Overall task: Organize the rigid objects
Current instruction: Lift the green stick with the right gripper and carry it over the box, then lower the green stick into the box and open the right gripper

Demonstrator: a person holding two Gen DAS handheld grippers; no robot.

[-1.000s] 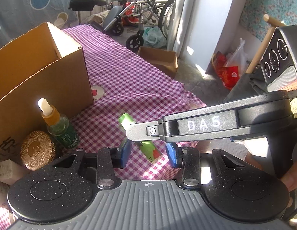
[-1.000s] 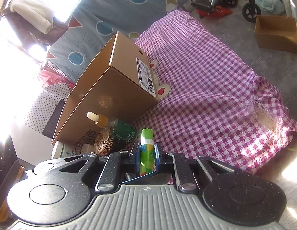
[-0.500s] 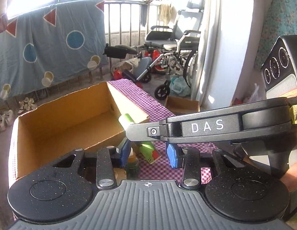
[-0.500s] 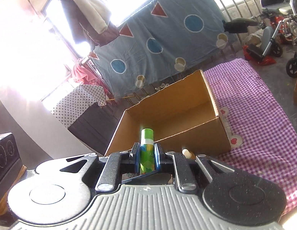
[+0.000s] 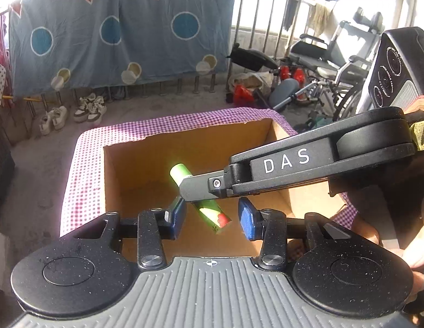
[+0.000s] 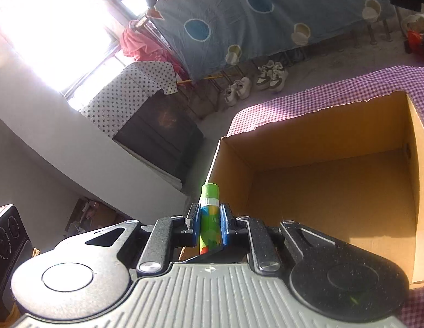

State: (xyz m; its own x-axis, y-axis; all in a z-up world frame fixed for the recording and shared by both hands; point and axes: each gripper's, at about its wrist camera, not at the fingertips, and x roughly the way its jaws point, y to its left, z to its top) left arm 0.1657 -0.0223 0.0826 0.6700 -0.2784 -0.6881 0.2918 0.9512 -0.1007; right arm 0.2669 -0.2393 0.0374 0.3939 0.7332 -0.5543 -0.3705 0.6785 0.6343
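Note:
A green tube (image 5: 209, 213) with a green cap hangs tilted over the open cardboard box (image 5: 135, 169), and I see nothing inside the box. My right gripper (image 5: 197, 190) reaches in from the right, shut on the tube's middle. In the right wrist view the tube (image 6: 210, 216) stands upright between the blue pads of the right gripper (image 6: 210, 220), near the left wall of the box (image 6: 321, 136). My left gripper (image 5: 211, 218) is open just behind the tube, its blue pads apart and touching nothing.
The box stands on a purple checked cloth (image 5: 83, 164). Beyond it are a blue sheet on a railing (image 5: 116, 32), shoes (image 5: 89, 109) on the floor and a wheelchair (image 5: 335, 63). A dark cabinet (image 6: 162, 136) stands to the left. A person's hand (image 5: 414, 257) shows at right.
Both grippers rose from the cloth beside the box to above its open top, the right one carrying the green tube. The bottles and round tin by the box have dropped out of view.

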